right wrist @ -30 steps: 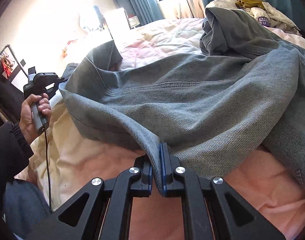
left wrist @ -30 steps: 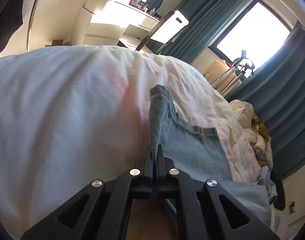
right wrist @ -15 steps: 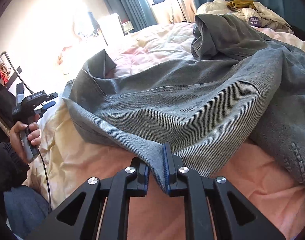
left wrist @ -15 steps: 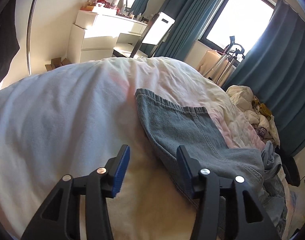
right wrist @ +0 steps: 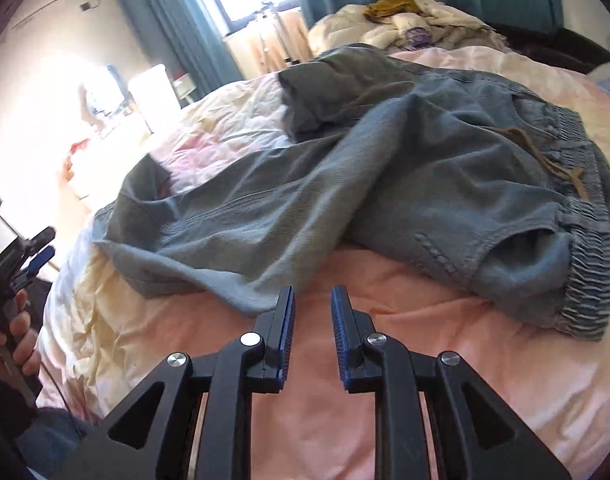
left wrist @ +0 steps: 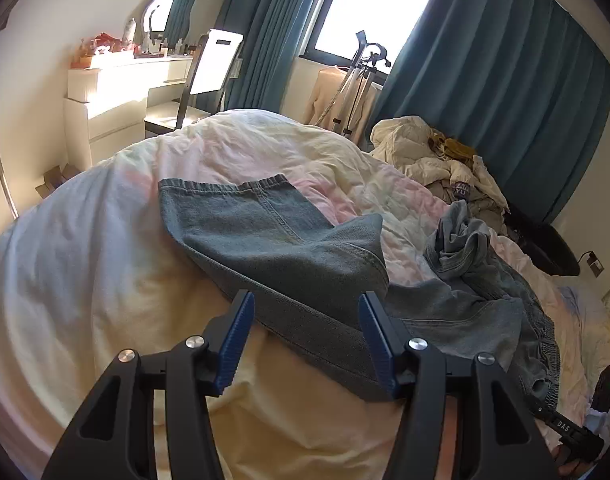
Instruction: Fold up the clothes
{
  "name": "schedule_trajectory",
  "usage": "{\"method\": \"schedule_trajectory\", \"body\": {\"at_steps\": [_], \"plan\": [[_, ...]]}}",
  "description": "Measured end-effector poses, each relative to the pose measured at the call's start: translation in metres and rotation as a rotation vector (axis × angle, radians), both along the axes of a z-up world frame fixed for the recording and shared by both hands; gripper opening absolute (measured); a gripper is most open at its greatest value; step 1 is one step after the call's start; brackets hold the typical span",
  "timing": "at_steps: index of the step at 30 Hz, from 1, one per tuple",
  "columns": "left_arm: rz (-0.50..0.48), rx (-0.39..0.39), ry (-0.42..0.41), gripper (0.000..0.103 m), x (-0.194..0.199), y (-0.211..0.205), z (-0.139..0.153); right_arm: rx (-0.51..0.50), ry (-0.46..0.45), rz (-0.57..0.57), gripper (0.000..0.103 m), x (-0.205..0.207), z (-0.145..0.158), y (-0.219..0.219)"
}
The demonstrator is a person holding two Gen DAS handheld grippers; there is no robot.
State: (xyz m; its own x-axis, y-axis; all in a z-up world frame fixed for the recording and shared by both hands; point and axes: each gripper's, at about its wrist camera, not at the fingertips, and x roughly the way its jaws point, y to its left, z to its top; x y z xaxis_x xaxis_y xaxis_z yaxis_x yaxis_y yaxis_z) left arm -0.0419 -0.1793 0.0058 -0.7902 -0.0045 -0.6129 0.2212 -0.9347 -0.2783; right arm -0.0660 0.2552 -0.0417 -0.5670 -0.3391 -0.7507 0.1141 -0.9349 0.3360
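Observation:
A pair of grey-blue denim trousers (left wrist: 281,248) lies spread on the bed, one leg stretched toward the far edge, the other bunched at the right. In the right wrist view the trousers (right wrist: 345,184) show an elastic waistband (right wrist: 585,240) at the right. My left gripper (left wrist: 305,336) is open and empty, just short of the near edge of the leg. My right gripper (right wrist: 312,320) is open and empty, its left fingertip beside the hem of the cloth.
The bed has a cream and pink duvet (left wrist: 105,280). A heap of other clothes (left wrist: 437,160) lies at the far side by blue curtains (left wrist: 485,80). A white dresser (left wrist: 105,96) and a chair stand beyond the bed. The left gripper and hand show at the left (right wrist: 21,264).
Both grippers have let go of the trousers and opened. The leg has dropped flat on the duvet, and both grippers have drawn back from the cloth.

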Motion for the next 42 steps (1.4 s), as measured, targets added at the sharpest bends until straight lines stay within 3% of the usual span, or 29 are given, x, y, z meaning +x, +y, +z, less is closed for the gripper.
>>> {"method": "schedule_trajectory", "body": {"at_steps": [4,8,9,10,12,17,20,23,26,28,30,35,42], "plan": [[-0.043,-0.062,0.010,0.056,0.003,0.027,0.005,-0.184,-0.135,-0.215,0.018,0.000,-0.020,0.061],[-0.106,-0.062,0.013,0.056,-0.002,0.056,0.003,-0.396,-0.244,-0.425,0.021,0.004,-0.045,0.116],[-0.121,-0.052,0.011,0.056,-0.003,0.063,0.002,-0.431,-0.243,-0.466,0.031,0.006,-0.047,0.126],[-0.135,-0.036,0.016,0.056,-0.002,0.069,0.002,-0.461,-0.231,-0.498,0.050,0.008,-0.048,0.133],[-0.167,0.009,0.052,0.056,0.001,0.080,0.004,-0.507,-0.211,-0.537,0.077,0.009,-0.048,0.142],[-0.198,0.051,0.075,0.056,0.003,0.100,0.001,-0.656,-0.265,-0.548,0.079,0.002,-0.067,0.141],[-0.226,0.031,0.072,0.056,0.001,0.106,-0.008,-0.668,-0.269,-0.610,0.079,-0.002,-0.076,0.148],[-0.214,0.010,0.052,0.056,-0.010,0.103,-0.023,-0.665,-0.250,-0.682,0.074,-0.006,-0.080,0.156],[-0.196,0.027,0.019,0.056,-0.024,0.094,-0.035,-0.596,-0.235,-0.709,0.051,-0.012,-0.074,0.158],[-0.195,0.042,0.012,0.056,-0.031,0.090,-0.039,-0.548,-0.215,-0.705,0.029,-0.015,-0.065,0.158],[-0.203,0.042,0.025,0.056,-0.031,0.090,-0.037,-0.520,-0.150,-0.682,0.020,-0.015,-0.048,0.158],[-0.221,0.030,0.058,0.056,-0.024,0.091,-0.031,-0.422,0.005,-0.672,0.014,-0.007,0.007,0.172],[-0.202,0.065,0.054,0.056,-0.026,0.083,-0.031,-0.402,0.091,-0.711,0.009,-0.007,0.056,0.230]]}}
